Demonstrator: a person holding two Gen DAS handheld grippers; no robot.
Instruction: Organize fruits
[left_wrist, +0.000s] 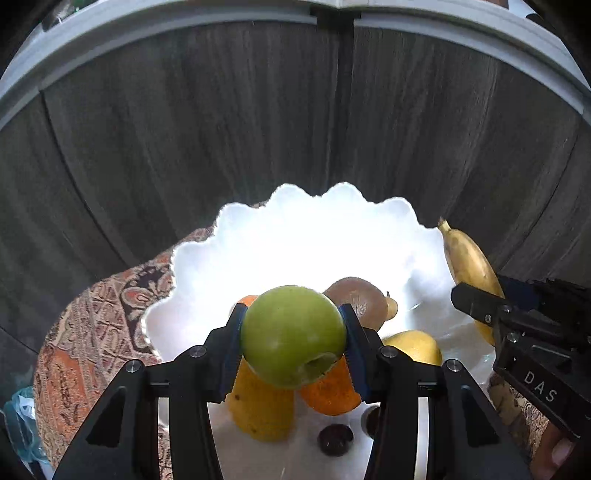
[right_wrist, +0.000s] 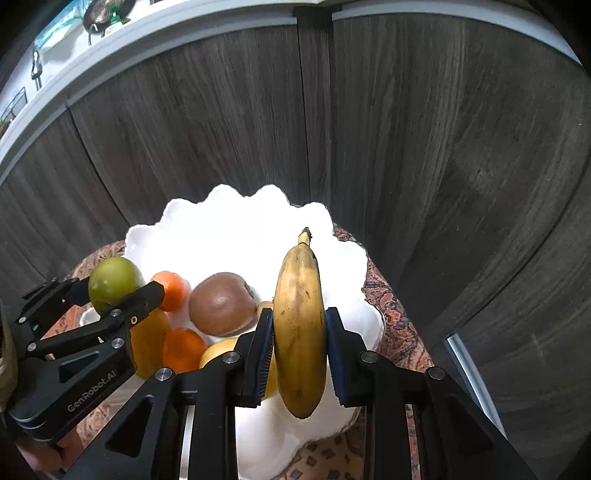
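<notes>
Carrying both fruits over the scalloped white bowl (left_wrist: 192, 251) to add them. My left gripper (left_wrist: 293, 339) clamps the green apple (left_wrist: 291, 336); my right gripper (right_wrist: 299, 347) squeezes the banana (right_wrist: 300, 332).

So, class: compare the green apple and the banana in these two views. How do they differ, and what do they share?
The green apple is round and green; the banana is long, curved and yellow with brown specks. The apple sits in the left tongs, the banana in the right tongs. The banana points stem away from the camera; the apple shows a dimple. Both are gripped above the white bowl.
</notes>
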